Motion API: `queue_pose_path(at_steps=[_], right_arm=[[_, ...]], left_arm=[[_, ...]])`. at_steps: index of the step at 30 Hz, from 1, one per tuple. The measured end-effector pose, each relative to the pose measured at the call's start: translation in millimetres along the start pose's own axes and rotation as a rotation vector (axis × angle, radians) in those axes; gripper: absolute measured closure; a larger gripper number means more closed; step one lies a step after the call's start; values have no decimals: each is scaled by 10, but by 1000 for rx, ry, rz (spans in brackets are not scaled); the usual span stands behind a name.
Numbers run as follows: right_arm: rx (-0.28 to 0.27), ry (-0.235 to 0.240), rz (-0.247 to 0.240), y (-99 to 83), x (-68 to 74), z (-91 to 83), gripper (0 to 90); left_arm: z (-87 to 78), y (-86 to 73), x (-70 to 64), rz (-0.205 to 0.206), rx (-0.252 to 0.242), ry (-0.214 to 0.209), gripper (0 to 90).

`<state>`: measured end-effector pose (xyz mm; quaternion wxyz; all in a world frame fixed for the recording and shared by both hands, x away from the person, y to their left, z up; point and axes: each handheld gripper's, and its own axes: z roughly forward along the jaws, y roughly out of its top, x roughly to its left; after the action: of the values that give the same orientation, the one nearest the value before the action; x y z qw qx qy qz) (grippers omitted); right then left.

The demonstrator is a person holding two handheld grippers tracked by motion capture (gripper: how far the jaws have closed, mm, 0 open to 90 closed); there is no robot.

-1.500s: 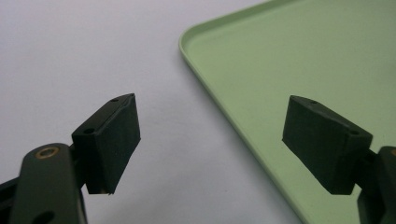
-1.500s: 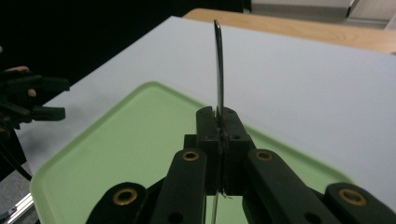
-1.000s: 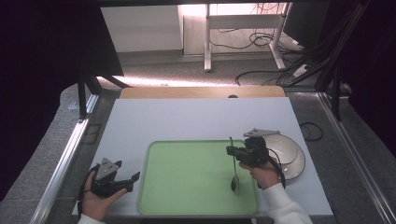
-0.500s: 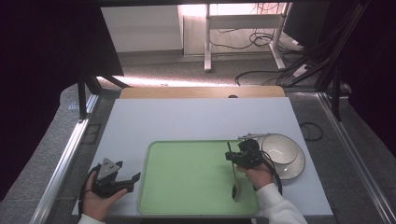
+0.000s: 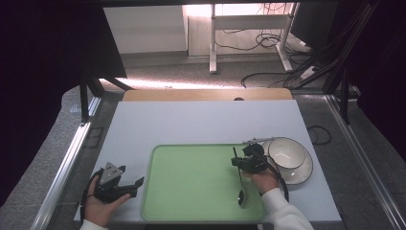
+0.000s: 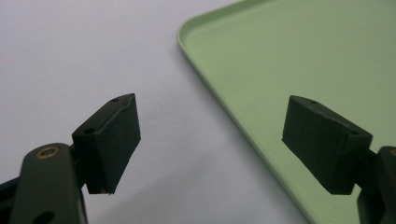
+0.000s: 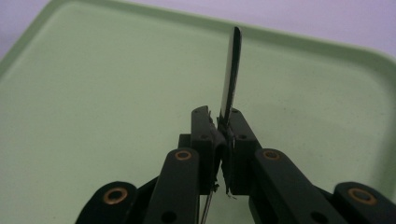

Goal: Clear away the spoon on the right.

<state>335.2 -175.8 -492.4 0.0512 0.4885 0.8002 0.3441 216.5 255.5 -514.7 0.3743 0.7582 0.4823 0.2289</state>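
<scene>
Metal spoon (image 5: 241,184), one: lies over the right part of the green tray (image 5: 191,177), bowl end nearest the person, handle clamped between the closed jaws of the right gripper (image 5: 242,162). Judged light, stiff and slick; best held mid-handle, flat faces against the pads. Tray, one, on the white table (image 5: 191,124). White bowl (image 5: 286,152), one, seated on one plate (image 5: 302,173), just right of the tray. Left gripper (image 5: 136,184), jaws spread wide and empty, rests beside the tray's left edge.
</scene>
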Motion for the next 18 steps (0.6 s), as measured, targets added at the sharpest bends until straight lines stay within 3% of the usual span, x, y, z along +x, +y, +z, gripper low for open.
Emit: queue_pose_path(at_steps=[10, 18], right_arm=[[36, -42, -21, -40, -8, 74, 817], [37, -67, -29, -45, 2, 85, 725]], left_arm=[[-1, -2, 1, 3, 1, 0, 187], [-1, -3, 3, 3, 2, -2, 188]])
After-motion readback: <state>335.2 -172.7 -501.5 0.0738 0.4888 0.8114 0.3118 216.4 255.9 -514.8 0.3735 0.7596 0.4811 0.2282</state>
